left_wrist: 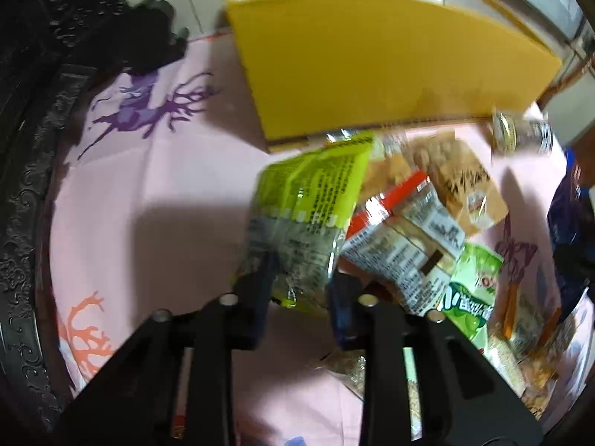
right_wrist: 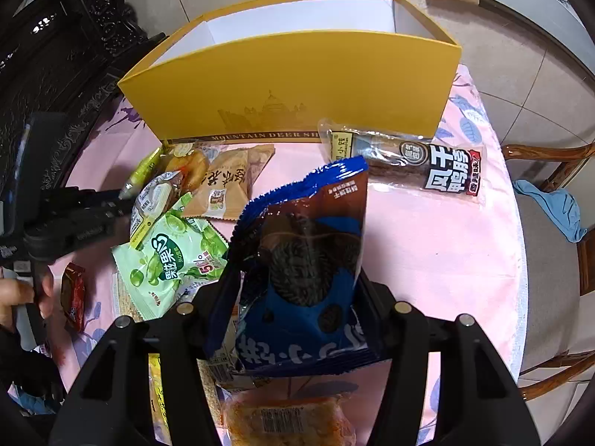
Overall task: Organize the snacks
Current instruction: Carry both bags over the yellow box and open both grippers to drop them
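Note:
My left gripper (left_wrist: 301, 278) is shut on a yellow-green snack packet (left_wrist: 312, 204) and holds it above the pink cloth, short of the open yellow box (left_wrist: 372, 70). That packet shows edge-on in the right wrist view (right_wrist: 143, 171), with the left gripper body (right_wrist: 74, 215) beside it. My right gripper (right_wrist: 297, 297) is shut on a blue cookie packet (right_wrist: 301, 271), held upright in front of the yellow box (right_wrist: 297, 85). Loose snacks lie between them: a red-and-silver packet (left_wrist: 405, 245), a tan packet (right_wrist: 227, 186), a light green candy packet (right_wrist: 171, 260).
A long dark dried-meat packet (right_wrist: 409, 163) lies right of centre by the box. A small red packet (right_wrist: 72, 297) and an orange packet (right_wrist: 286, 420) lie near the front. Dark carved furniture (left_wrist: 22, 186) stands left; a wooden chair (right_wrist: 557, 223) stands right of the table.

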A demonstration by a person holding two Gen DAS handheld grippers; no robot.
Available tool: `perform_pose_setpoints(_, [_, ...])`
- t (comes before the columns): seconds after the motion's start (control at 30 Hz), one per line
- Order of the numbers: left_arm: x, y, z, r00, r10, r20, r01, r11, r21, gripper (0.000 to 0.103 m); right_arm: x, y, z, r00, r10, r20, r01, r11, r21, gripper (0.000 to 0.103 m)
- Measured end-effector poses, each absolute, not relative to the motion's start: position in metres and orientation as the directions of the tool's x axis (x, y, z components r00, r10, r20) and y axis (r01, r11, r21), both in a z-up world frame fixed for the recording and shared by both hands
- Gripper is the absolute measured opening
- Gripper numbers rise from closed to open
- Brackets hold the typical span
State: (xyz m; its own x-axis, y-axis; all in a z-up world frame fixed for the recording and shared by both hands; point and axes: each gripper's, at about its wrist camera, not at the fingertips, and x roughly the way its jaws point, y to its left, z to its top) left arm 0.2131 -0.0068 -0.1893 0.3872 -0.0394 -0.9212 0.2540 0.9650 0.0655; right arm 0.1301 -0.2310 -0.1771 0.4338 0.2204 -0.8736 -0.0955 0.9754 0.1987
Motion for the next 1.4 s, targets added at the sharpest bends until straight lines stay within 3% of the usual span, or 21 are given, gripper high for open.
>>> perform_pose_setpoints(0.17, [0.209,0.012,-0.167,0.428,-0.079,-0.900,0.208,0.978,0.013,0.015,0.129,-0.228,-0.170,0.451,0.227,-0.863,-0.106,0.974,0.201,0.059])
perform_pose_setpoints(0.47, [0.204,0.010,-0.173,0.407,-0.100,-0.908,0.209,0.978,-0.014,0.015,0.129,-0.221,-0.164,0.457,0.225,-0.861,-0.130,0.974,0.185,0.059])
perform_pose_setpoints(0.6, [0.216,0.001,-0.174,0.414,-0.074,-0.907,0.241,0.970,0.031,0.018,0.127,-0.220,-0.164,0.457,0.228,-0.860,-0.130,0.973,0.190,0.059])
perform_pose_setpoints(0.63, [0.219,-0.001,-0.175,0.414,-0.068,-0.908,0.248,0.968,0.041,0.023,0.126,-0.221,-0.163,0.459,0.229,-0.858,-0.128,0.973,0.191,0.059])
perform_pose_setpoints(0.73, [0.229,-0.007,-0.178,0.431,-0.061,-0.900,0.271,0.960,0.065,0.065,0.126,-0.223,-0.163,0.460,0.228,-0.858,-0.123,0.974,0.193,0.059])
perform_pose_setpoints(0.77, [0.234,-0.009,-0.179,0.437,-0.059,-0.898,0.280,0.957,0.073,0.065,0.127,-0.224,-0.163,0.458,0.226,-0.859,-0.121,0.974,0.192,0.059])
perform_pose_setpoints(0.8, [0.238,-0.010,-0.180,0.434,-0.059,-0.899,0.286,0.955,0.075,0.064,0.127,-0.224,-0.163,0.457,0.224,-0.861,-0.120,0.974,0.190,0.059])
perform_pose_setpoints(0.83, [0.243,-0.011,-0.182,0.428,-0.066,-0.901,0.288,0.955,0.067,0.052,0.128,-0.224,-0.163,0.455,0.222,-0.862,-0.118,0.975,0.189,0.059])
perform_pose_setpoints(0.87, [0.249,-0.013,-0.186,0.404,-0.077,-0.912,0.296,0.954,0.051,0.027,0.129,-0.224,-0.163,0.455,0.221,-0.863,-0.119,0.975,0.187,0.059])
perform_pose_setpoints(1.0, [0.250,-0.017,-0.190,0.399,-0.042,-0.916,0.322,0.942,0.098,0.021,0.132,-0.224,-0.158,0.462,0.219,-0.860,-0.120,0.975,0.185,0.059])
perform_pose_setpoints(1.4, [0.190,0.012,-0.109,0.504,-0.164,-0.848,0.168,0.982,-0.090,0.017,0.130,-0.211,-0.125,0.527,0.255,-0.811,-0.161,0.966,0.200,0.059])
